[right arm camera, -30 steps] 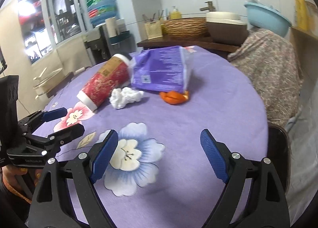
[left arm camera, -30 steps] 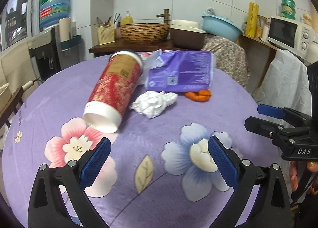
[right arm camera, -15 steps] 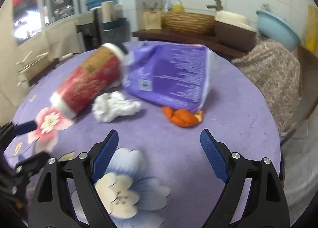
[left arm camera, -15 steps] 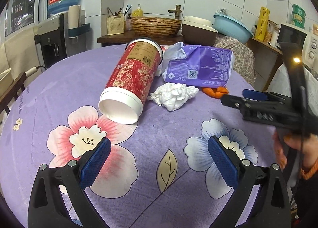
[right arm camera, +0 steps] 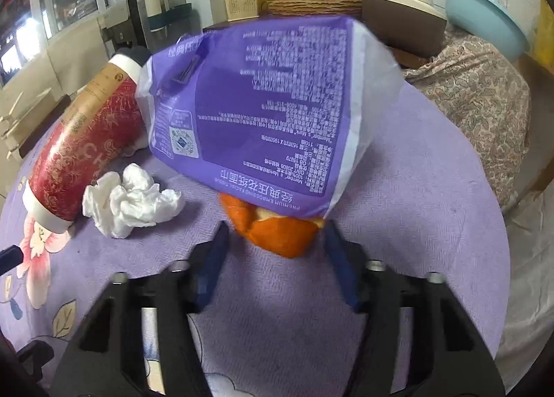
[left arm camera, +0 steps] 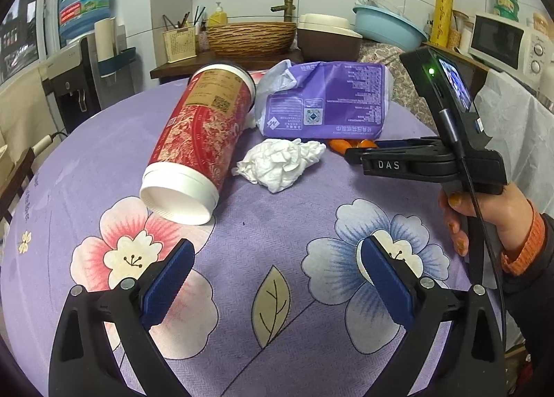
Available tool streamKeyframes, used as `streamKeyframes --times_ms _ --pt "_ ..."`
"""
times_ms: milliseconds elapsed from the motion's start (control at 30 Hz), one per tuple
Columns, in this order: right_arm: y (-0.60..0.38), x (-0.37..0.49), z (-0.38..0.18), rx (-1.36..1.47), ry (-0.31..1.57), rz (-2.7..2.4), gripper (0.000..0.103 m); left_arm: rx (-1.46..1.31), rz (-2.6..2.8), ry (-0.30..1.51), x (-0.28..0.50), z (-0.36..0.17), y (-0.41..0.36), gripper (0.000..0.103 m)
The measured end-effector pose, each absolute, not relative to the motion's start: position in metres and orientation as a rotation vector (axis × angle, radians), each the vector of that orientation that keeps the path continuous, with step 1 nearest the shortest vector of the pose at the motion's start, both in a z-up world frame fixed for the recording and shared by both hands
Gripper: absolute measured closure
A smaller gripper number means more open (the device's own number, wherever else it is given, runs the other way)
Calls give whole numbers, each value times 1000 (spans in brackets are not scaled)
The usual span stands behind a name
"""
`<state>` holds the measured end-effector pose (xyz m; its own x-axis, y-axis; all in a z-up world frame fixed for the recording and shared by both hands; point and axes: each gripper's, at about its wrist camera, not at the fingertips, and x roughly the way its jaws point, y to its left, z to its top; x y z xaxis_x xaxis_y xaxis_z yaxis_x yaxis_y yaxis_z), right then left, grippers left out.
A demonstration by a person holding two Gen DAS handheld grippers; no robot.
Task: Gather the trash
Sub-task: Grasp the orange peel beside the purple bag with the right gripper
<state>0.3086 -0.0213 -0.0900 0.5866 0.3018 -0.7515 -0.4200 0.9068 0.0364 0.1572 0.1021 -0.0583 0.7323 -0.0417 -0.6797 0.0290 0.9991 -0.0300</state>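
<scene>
From the left wrist, the left hand-held gripper (left arm camera: 275, 274) hangs open over the purple flowered cloth of the desk (left arm camera: 277, 224), gripping nothing. Beyond it lie four pieces of trash: one red canister (left arm camera: 200, 141) on its side, long axis running away with its white open mouth toward the camera; one crumpled white tissue (left arm camera: 280, 163); one purple tissue pack (left arm camera: 325, 106); one orange peel (left arm camera: 337, 144), mostly hidden by the right hand-held gripper (left arm camera: 353, 151).

From the right wrist, the right hand-held gripper (right arm camera: 275, 248) is open, fingers (right arm camera: 214, 258) either side of the orange peel (right arm camera: 277, 231), which lies under the tissue pack's (right arm camera: 256, 99) near edge. The tissue (right arm camera: 135, 203) sits just beside the canister (right arm camera: 83, 154).
</scene>
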Motion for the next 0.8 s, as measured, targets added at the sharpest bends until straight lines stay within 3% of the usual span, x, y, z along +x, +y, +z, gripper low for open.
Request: streamKeyframes --times_ms 67,133,800 --pt "-25 308 -87 -136 827 421 72 -5 -46 754 160 -57 99 7" --pt "-28 306 -83 -128 822 431 77 3 -52 758 164 -56 97 7" --pt "-109 217 -62 59 817 535 80 135 -1 767 232 -70 79 15"
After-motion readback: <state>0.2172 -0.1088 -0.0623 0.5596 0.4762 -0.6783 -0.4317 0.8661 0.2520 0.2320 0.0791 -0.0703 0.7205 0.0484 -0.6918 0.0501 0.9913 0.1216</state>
